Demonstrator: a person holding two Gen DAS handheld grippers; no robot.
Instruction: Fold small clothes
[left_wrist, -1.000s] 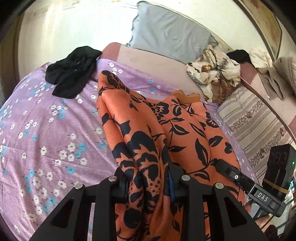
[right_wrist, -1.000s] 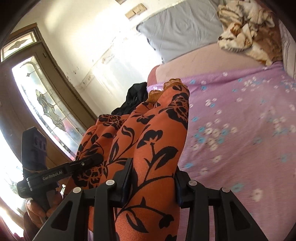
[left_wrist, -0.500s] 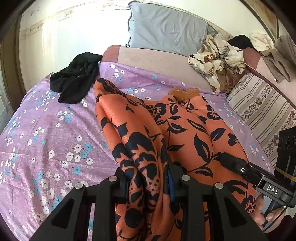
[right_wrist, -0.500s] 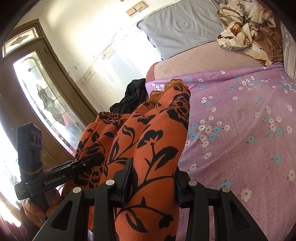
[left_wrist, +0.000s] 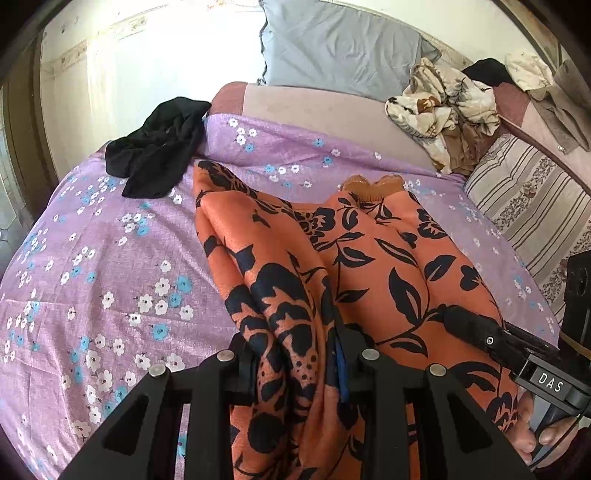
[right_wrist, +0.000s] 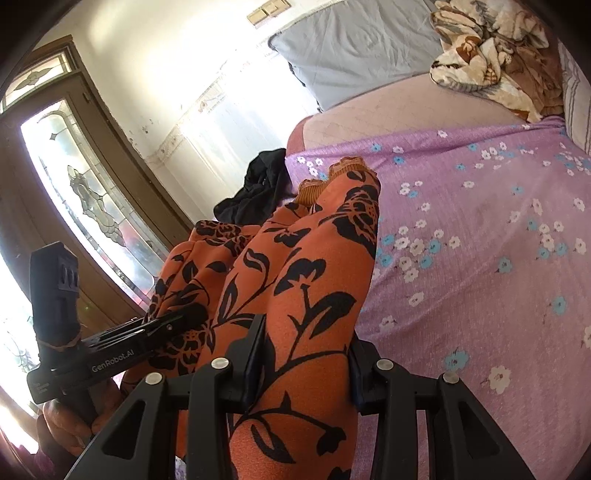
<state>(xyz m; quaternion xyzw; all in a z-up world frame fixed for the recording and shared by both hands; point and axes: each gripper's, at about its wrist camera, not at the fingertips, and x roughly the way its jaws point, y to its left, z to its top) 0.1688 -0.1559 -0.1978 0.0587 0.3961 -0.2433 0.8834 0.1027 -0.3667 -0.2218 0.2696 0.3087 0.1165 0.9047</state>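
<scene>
Presently a bunched edge of the garment (left_wrist: 369, 266) is pinched between the closed-in jaws of the left gripper (left_wrist: 295, 365), and a second bunch of the same cloth is pinched by the right gripper (right_wrist: 299, 354). Ahead of both grippers the garment, orange with black leaves and flowers, is seen stretched out over the bedspread (left_wrist: 110, 258), its ribbed cuffs (left_wrist: 373, 184) at the far end. Beyond it, to the left of the left gripper, a black garment (left_wrist: 155, 147) lies crumpled; further off a pillow (left_wrist: 340, 48) is propped, with a heap of patterned cloth (left_wrist: 443, 110) to its right.

The step in hand is judged to be the drawing-out or laying-flat of the garment before a fold. For the next move, both held edges would need to be carried forward together and level, so that the cloth is doubled over itself without twisting.

"DAS" is read on the right gripper, and "GenRobot.AI" on the left gripper as seen from the right wrist.
</scene>
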